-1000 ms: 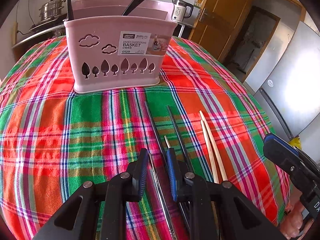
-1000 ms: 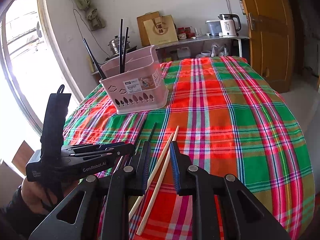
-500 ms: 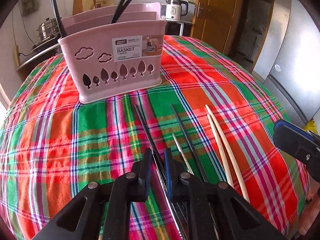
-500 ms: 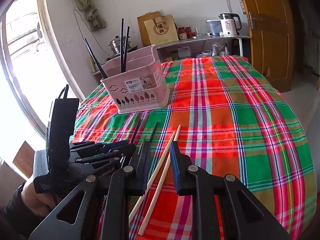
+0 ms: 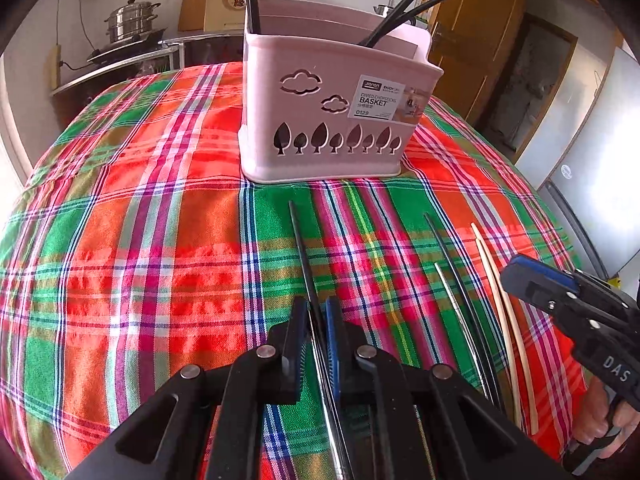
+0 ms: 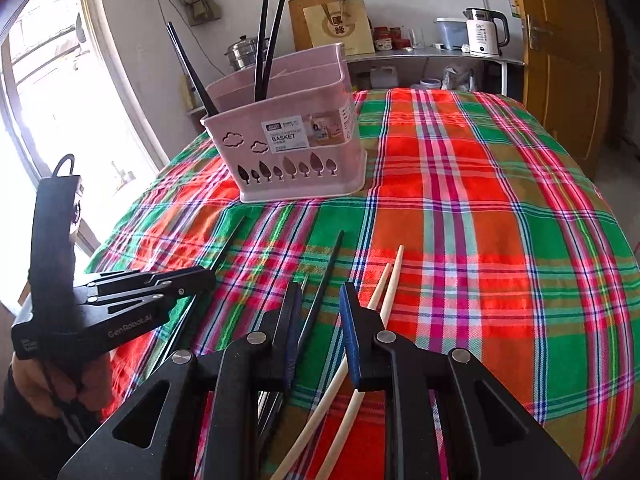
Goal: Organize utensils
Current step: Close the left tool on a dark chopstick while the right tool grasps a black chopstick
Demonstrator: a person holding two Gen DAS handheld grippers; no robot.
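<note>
A pink chopstick basket (image 5: 336,120) stands on the plaid cloth and holds three black chopsticks (image 6: 264,36). My left gripper (image 5: 316,312) is shut on a black chopstick (image 5: 302,252), carried left of the others and pointing at the basket. On the cloth lie a black chopstick (image 5: 452,260), a metal chopstick (image 5: 456,312) and two pale wooden chopsticks (image 5: 500,308). My right gripper (image 6: 320,300) is open and empty, low over the black chopstick (image 6: 324,280), with the wooden pair (image 6: 384,296) at its right finger. The left gripper (image 6: 200,278) also shows in the right wrist view.
The round table's plaid cloth (image 6: 480,240) drops off at the right and front edges. A shelf behind holds a kettle (image 6: 484,32), a steamer pot (image 5: 132,26) and a paper bag (image 6: 340,24). A wooden door (image 6: 568,52) stands at the far right.
My left gripper closed on a black chopstick and carried it left, away from the other utensils. The right gripper stayed open and barely moved.
</note>
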